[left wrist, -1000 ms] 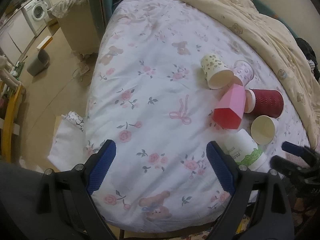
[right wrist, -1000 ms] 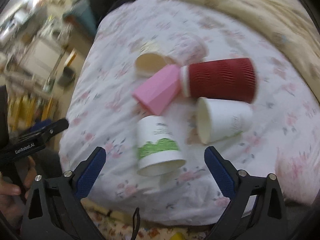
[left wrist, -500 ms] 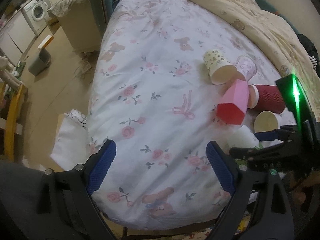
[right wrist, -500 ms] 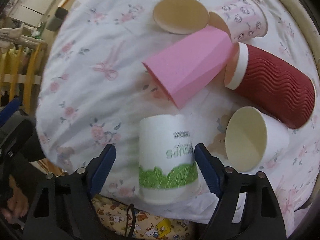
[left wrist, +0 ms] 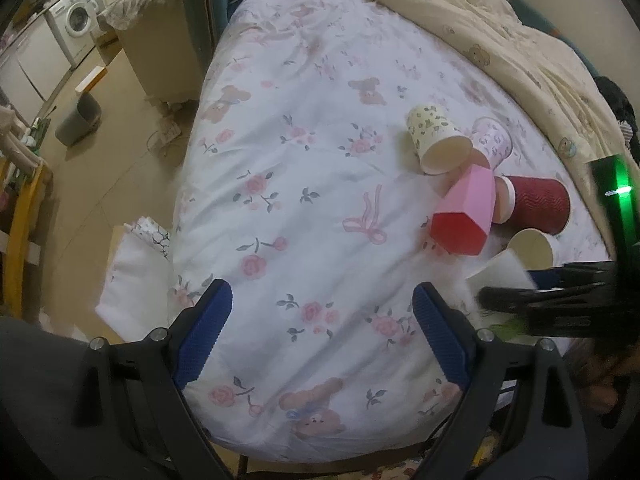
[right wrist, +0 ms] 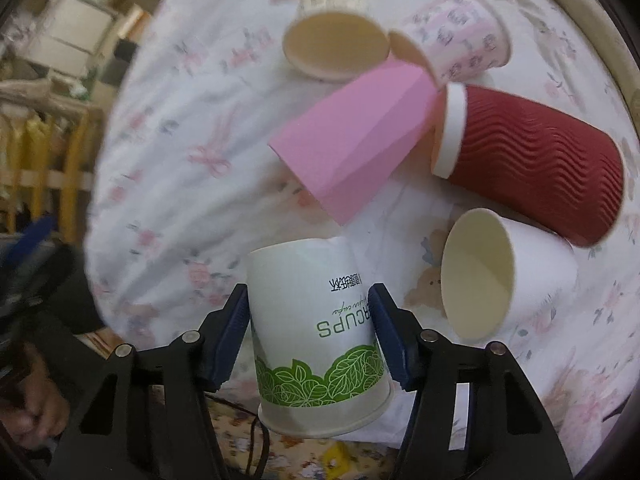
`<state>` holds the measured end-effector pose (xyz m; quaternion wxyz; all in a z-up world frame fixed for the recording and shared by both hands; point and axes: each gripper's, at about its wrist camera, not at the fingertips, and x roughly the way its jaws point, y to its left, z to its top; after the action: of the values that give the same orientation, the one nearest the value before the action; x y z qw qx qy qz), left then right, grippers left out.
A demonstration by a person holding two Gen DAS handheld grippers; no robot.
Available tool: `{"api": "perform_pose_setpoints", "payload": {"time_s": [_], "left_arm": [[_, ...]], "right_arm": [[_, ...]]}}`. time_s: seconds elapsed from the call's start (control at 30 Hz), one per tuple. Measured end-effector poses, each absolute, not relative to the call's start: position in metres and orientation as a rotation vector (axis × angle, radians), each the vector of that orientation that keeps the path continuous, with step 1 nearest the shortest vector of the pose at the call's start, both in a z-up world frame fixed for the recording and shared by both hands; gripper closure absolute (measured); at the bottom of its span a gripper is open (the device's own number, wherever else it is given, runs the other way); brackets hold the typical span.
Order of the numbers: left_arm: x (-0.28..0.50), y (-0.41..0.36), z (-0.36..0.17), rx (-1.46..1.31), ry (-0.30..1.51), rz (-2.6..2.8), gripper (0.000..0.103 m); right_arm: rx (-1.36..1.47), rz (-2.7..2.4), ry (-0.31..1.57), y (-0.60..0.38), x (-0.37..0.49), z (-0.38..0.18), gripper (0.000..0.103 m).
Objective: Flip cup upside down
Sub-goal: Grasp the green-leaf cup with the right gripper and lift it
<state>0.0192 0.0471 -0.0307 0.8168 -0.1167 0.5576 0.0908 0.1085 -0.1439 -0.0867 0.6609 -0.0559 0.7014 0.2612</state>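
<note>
A white paper cup with a green leaf band [right wrist: 316, 328] sits between the blue pads of my right gripper [right wrist: 310, 332], which is shut on its sides; its rim points toward the camera and its base away. In the left wrist view the same cup [left wrist: 500, 272] shows at the right, held by the right gripper [left wrist: 532, 296]. My left gripper [left wrist: 320, 336] is open and empty above the front of the bed.
Several other cups lie on their sides on the floral bedsheet [left wrist: 300, 160]: a pink faceted cup [right wrist: 352, 140], a dark red ribbed cup [right wrist: 532, 168], a plain white cup [right wrist: 500, 276], a yellow-patterned cup [right wrist: 332, 28] and a pink-patterned cup [right wrist: 460, 40]. A beige blanket [left wrist: 500, 40] lies behind.
My right gripper moved down onto the white green-banded cup and shut on it. The left gripper stayed open and barely moved.
</note>
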Motion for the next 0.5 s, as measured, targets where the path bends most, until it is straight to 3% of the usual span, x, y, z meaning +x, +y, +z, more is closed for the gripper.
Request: {"api": "perform_pose_setpoints", "payload": {"time_s": [0.2,0.5], "left_arm": [[0.02,0.045,-0.032,-0.261,1.188,0.194,0.013],[0.026,0.043,-0.042,-0.305,1.222,0.166,0.013]], "right_arm": [[0.016,0.64,1.409,-0.176,0.095,-0.039,0.041],[0.22,0.658,1.273,-0.199,0.079,-0.03,0.041]]}}
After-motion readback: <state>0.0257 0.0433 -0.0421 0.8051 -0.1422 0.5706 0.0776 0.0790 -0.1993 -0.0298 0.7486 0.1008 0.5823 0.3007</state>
